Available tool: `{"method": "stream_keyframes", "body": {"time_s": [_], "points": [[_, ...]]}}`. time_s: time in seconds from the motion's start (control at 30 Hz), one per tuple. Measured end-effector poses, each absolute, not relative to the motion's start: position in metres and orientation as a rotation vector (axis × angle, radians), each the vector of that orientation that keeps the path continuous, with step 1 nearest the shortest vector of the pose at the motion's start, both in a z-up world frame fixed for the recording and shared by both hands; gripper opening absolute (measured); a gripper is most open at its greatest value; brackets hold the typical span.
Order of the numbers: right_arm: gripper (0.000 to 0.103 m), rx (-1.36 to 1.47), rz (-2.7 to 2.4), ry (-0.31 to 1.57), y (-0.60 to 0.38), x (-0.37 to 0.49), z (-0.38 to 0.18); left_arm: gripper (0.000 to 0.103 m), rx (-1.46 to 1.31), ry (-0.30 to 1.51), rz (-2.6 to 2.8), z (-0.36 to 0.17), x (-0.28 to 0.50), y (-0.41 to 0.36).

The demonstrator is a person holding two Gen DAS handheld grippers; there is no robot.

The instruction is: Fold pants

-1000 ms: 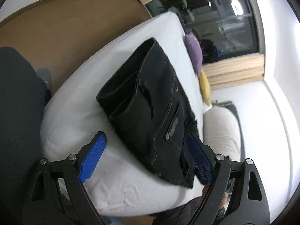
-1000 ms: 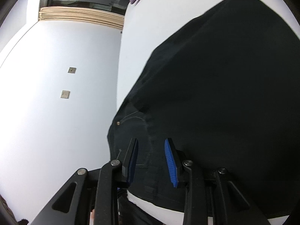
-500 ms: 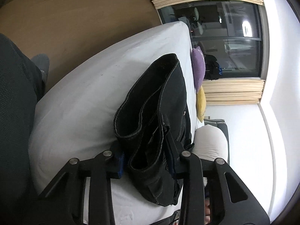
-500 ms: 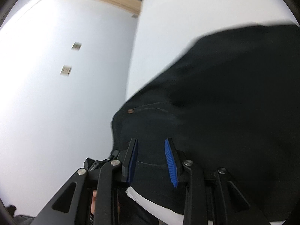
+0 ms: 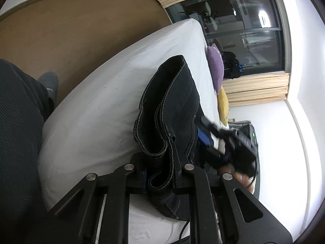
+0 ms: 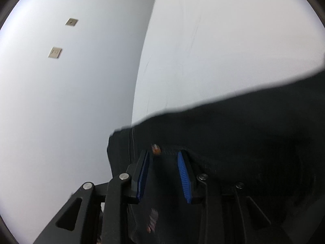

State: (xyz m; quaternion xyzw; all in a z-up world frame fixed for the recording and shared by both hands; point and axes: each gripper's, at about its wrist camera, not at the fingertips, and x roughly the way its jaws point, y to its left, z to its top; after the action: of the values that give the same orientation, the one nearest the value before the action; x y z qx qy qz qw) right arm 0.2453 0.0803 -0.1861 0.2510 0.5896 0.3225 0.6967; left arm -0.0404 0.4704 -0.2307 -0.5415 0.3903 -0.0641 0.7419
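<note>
Pants (image 5: 172, 105) hem in closing left tool (image 5: 159, 174)

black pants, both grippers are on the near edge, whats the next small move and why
Probably lift the near edge and carry it toward the far side of the bed. The left gripper is closing on a bunched hem of the black pants, the right gripper is closing on the waistband, and the pants look only partly folded.
</note>
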Motion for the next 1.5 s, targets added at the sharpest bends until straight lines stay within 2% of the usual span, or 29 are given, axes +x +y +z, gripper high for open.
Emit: {"method": "stream_keyframes", "body": {"time_s": [0.03,0.07,0.1,0.2,0.33,0.37,0.43,0.47,0.5,0.53,0.63,0.67,0.77,0.83,0.87,0.9,1.13,1.17,1.27,1.5], "points": [[0.028,0.565,0.715,1.297,0.081,0.251,-0.184,0.014,-1.19,0.858,-0.138,-0.232,-0.04,0.47],[0.018,0.568,0.695,1.298,0.081,0.258,-0.185,0.014,-1.188,0.859,-0.134,-0.233,-0.04,0.469],[0.0,0.572,0.666,1.301,0.078,0.263,-0.186,0.014,-1.187,0.861,-0.132,-0.234,-0.04,0.469],[0.0,0.542,0.609,1.31,0.078,0.271,-0.196,0.014,-1.184,0.862,-0.131,-0.234,-0.038,0.467],[0.0,0.471,0.57,1.244,0.077,0.262,-0.177,0.014,-1.184,0.862,-0.129,-0.235,-0.038,0.467],[0.003,0.484,0.54,1.225,0.071,0.261,-0.174,0.013,-1.18,0.861,-0.127,-0.233,-0.039,0.466],[0.026,0.528,0.514,1.177,0.058,0.253,-0.163,0.013,-1.163,0.86,-0.122,-0.229,-0.039,0.464],[0.053,0.546,0.528,1.144,0.05,0.245,-0.154,0.013,-1.148,0.86,-0.118,-0.225,-0.039,0.463],[0.061,0.562,0.546,1.106,0.039,0.233,-0.143,0.013,-1.133,0.859,-0.116,-0.222,-0.039,0.462],[0.066,0.57,0.56,1.085,0.032,0.225,-0.138,0.012,-1.116,0.858,-0.114,-0.218,-0.039,0.461],[0.066,0.599,0.601,1.033,-0.008,0.192,-0.124,0.012,-1.051,0.845,-0.112,-0.202,-0.038,0.455],[0.064,0.614,0.596,1.04,-0.026,0.183,-0.124,0.012,-1.018,0.838,-0.112,-0.195,-0.037,0.451],[0.041,0.656,0.58,1.082,-0.076,0.167,-0.134,0.012,-0.95,0.819,-0.121,-0.176,-0.034,0.441],[0.035,0.678,0.545,1.115,-0.095,0.165,-0.145,0.012,-0.895,0.804,-0.133,-0.159,-0.03,0.43],[0.027,0.701,0.553,1.128,-0.103,0.165,-0.152,0.012,-0.864,0.798,-0.137,-0.152,-0.029,0.424],[0.022,0.716,0.572,1.136,-0.105,0.167,-0.156,0.012,-0.836,0.794,-0.14,-0.146,-0.027,0.419],[0.019,0.616,0.726,1.283,-0.05,0.177,-0.184,0.012,-0.706,0.786,-0.146,-0.11,-0.019,0.383],[0.0,0.594,0.67,1.337,-0.049,0.179,-0.199,0.012,-0.696,0.785,-0.147,-0.106,-0.018,0.378],[0.0,0.707,0.657,1.385,-0.065,0.181,-0.229,0.012,-0.644,0.783,-0.154,-0.092,-0.013,0.362],[0.0,0.621,0.632,1.356,-0.056,0.174,-0.231,0.012,-0.498,0.755,-0.243,-0.054,0.006,0.296]]}}
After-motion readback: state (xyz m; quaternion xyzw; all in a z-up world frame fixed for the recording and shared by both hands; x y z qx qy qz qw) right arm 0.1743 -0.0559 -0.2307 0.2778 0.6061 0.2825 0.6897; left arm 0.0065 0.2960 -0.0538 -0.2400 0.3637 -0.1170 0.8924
